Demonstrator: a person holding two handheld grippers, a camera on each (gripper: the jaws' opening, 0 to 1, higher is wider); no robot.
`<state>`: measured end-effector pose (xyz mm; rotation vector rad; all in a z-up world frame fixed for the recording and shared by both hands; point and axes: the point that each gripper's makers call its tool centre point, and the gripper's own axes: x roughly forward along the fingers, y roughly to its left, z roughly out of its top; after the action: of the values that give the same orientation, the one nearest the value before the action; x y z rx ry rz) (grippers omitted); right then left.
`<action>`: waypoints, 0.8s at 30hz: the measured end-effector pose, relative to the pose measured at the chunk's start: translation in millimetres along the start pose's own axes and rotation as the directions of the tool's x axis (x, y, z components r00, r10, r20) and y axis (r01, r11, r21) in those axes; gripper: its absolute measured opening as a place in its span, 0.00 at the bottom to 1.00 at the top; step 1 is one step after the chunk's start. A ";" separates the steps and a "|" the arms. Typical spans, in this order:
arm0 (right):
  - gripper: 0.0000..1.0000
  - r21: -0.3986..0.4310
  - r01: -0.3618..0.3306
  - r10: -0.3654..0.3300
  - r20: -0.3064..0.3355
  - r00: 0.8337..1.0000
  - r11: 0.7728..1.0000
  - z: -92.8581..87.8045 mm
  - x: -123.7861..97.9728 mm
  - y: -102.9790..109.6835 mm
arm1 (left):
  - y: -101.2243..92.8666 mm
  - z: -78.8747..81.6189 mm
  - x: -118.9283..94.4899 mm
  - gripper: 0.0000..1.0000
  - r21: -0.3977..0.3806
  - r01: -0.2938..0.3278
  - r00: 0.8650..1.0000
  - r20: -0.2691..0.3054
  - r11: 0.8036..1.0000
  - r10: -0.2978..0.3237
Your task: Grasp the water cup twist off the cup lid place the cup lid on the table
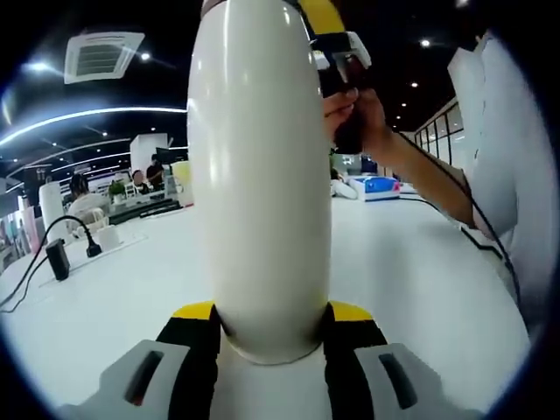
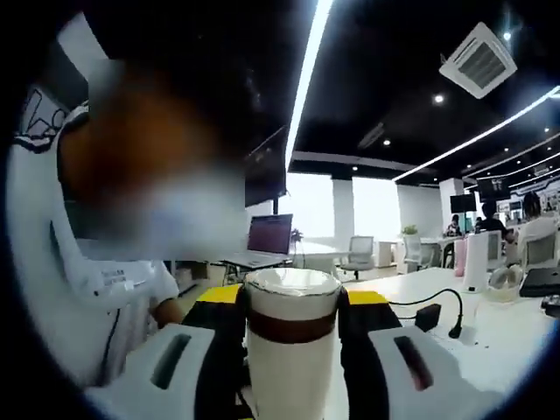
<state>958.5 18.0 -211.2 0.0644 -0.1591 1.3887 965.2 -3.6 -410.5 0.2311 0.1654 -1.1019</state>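
one water cup [image 1: 260, 175], white and tall, upright between the left gripper [image 1: 271, 328] jaws, clamped at its lower body with yellow pads pressed to both sides. one cup lid [image 2: 291, 304] at its top, white with a brown band beneath, held narrow between the right gripper [image 2: 291, 315] jaws in the right gripper view. in the left gripper view, seen at the cup's top right as a yellow and white body gripped by one hand [image 1: 354, 118]. cup raised above the white table [image 1: 411, 271], not touching it. on the table: one black adapter [image 1: 58, 259] with cable near the left edge, well apart from the cup; one blue item [image 1: 381, 185] far back at right. wide bare surface on both sides of the cup. person's white shirt [image 1: 512, 166] close along the right edge. in the right gripper view, another table [image 2: 490, 337] to the right with one black plug [image 2: 428, 317] and cable.
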 end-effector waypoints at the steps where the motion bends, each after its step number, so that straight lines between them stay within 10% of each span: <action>1: 0.44 0.000 -0.016 0.016 -0.015 1.000 1.000 -1.3 -1.8 0.0 | -0.3 -0.4 -0.1 0.48 -0.003 0.000 1.000 -0.001 1.000 0.000; 24: 0.44 0.044 -0.324 0.325 -0.019 0.945 0.945 -3.4 1.9 8.4 | -0.2 -0.3 2.0 0.48 -0.005 0.006 1.000 0.001 1.000 -0.006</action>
<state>950.9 21.9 -214.6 0.0552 -0.1230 1.7224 965.9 -5.4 -411.3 0.2255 0.1679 -1.1070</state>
